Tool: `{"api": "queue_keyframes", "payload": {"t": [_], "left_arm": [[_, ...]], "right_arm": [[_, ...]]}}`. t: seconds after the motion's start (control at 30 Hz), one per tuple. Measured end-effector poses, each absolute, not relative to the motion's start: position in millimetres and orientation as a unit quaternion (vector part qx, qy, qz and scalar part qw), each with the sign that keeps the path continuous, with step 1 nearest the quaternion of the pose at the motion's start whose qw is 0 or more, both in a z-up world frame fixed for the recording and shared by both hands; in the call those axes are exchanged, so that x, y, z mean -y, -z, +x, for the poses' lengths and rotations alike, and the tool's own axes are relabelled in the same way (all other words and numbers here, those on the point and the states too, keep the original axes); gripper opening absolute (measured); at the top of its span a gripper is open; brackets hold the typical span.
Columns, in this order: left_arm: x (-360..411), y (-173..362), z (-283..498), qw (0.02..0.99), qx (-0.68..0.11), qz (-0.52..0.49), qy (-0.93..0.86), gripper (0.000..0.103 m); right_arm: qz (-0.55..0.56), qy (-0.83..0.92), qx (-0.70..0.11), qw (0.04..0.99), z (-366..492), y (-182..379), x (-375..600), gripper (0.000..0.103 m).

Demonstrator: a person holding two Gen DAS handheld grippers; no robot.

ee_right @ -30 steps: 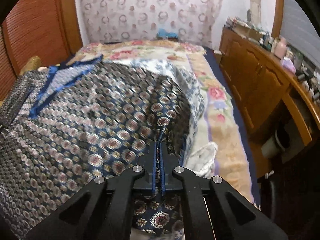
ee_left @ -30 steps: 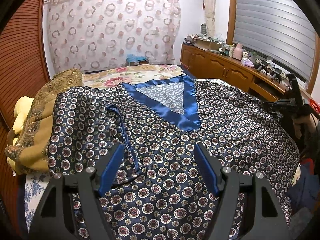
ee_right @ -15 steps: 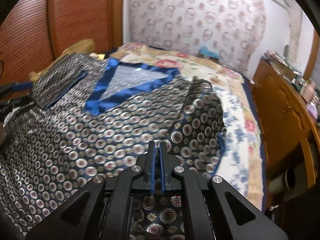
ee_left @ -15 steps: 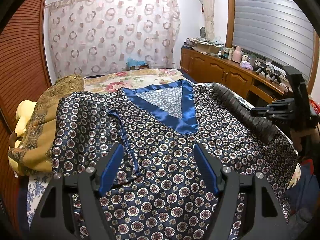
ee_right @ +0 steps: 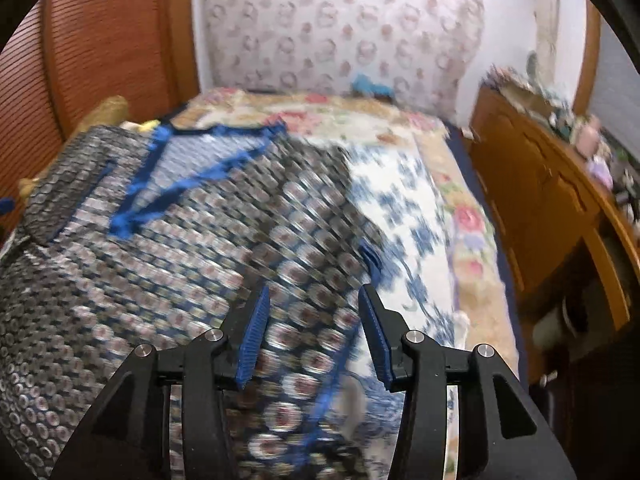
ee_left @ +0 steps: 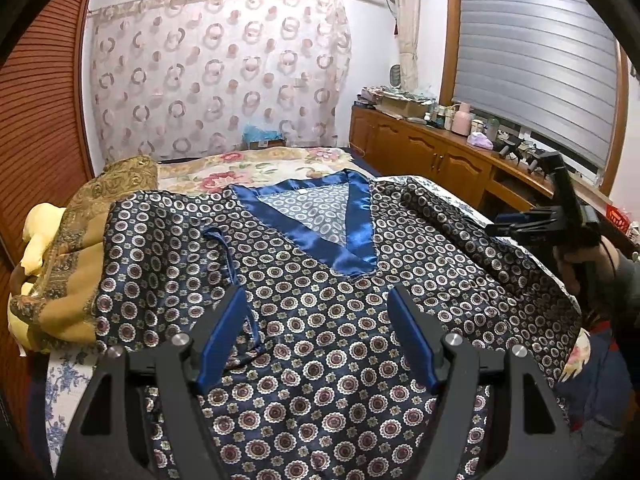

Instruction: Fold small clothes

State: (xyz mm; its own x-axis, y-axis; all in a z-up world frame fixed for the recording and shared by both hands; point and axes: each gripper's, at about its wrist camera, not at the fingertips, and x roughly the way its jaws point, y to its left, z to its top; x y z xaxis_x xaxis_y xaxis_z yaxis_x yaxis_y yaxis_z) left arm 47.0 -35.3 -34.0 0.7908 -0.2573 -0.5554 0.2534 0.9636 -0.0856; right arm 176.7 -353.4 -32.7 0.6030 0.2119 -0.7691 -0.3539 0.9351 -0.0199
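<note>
The top (ee_left: pixel 320 320) lies face up across the bed (ee_left: pixel 248 168), its right side laid inward. Both grippers, left (ee_left: pixel 318 340) and right (ee_right: pixel 314 334), hang above it, spread and empty. Best to pinch the left sleeve's edge next and fold it in to match.

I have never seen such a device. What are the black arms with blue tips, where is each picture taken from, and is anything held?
No robot: a person holds a two-finger gripper in each hand, each carrying a fisheye camera that looks along its fingers. In the left camera's picture, the left gripper is open above a patterned shirt spread on a bed; the right gripper shows at the right edge. The right camera's picture is blurred; there the right gripper is open over the shirt's folded side. Neither holds anything. A yellow-brown cloth lies beside the shirt.
</note>
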Motion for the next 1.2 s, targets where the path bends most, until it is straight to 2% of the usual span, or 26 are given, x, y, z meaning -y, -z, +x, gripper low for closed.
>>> {"api": "queue_keyframes", "payload": {"t": [0.17, 0.23, 0.33, 0.4, 0.5, 0.73, 0.97, 1.03, 1.1, 1.17, 1.2], "left_arm": [[39.5, 36.9, 49.3, 0.944, -0.300, 0.001, 0.136, 0.073], [39.7, 37.6, 49.7, 0.944, -0.302, 0.002, 0.134, 0.073], [38.9, 38.3, 50.1, 0.944, -0.303, 0.001, 0.133, 0.073], [38.7, 38.8, 50.4, 0.944, -0.304, 0.000, 0.131, 0.073], [37.9, 39.0, 51.0, 0.944, -0.304, 0.000, 0.130, 0.073], [35.8, 38.3, 50.7, 0.944, -0.302, -0.002, 0.130, 0.073], [31.6, 36.9, 49.6, 0.945, -0.301, -0.006, 0.125, 0.073], [28.5, 36.4, 49.6, 0.946, -0.300, -0.009, 0.123, 0.073], [26.3, 36.1, 49.7, 0.946, -0.300, -0.011, 0.120, 0.073], [24.0, 36.8, 50.1, 0.946, -0.300, -0.014, 0.119, 0.073], [23.0, 37.2, 49.9, 0.946, -0.301, -0.015, 0.118, 0.073]], "right_arm": [[-0.065, -0.146, -0.439, 0.884, 190.2, 52.1, 366.0, 0.046], [-0.061, -0.148, -0.439, 0.884, 192.2, 54.5, 366.0, 0.043], [-0.065, -0.155, -0.439, 0.883, 191.1, 53.3, 362.4, 0.028], [-0.081, -0.157, -0.435, 0.883, 189.7, 52.1, 356.1, 0.014], [-0.104, -0.156, -0.413, 0.891, 183.9, 44.6, 347.2, 0.004], [-0.101, -0.216, -0.366, 0.899, 167.9, 16.1, 315.3, 0.003], [-0.099, -0.277, -0.368, 0.882, 153.5, 5.3, 276.3, 0.003], [-0.106, -0.278, -0.367, 0.881, 150.6, 3.7, 268.5, 0.007], [-0.109, -0.277, -0.365, 0.882, 150.8, 1.6, 266.9, 0.033], [-0.105, -0.270, -0.360, 0.887, 154.1, -0.7, 271.5, 0.051], [-0.101, -0.263, -0.356, 0.891, 156.8, -2.0, 276.6, 0.053]]}}
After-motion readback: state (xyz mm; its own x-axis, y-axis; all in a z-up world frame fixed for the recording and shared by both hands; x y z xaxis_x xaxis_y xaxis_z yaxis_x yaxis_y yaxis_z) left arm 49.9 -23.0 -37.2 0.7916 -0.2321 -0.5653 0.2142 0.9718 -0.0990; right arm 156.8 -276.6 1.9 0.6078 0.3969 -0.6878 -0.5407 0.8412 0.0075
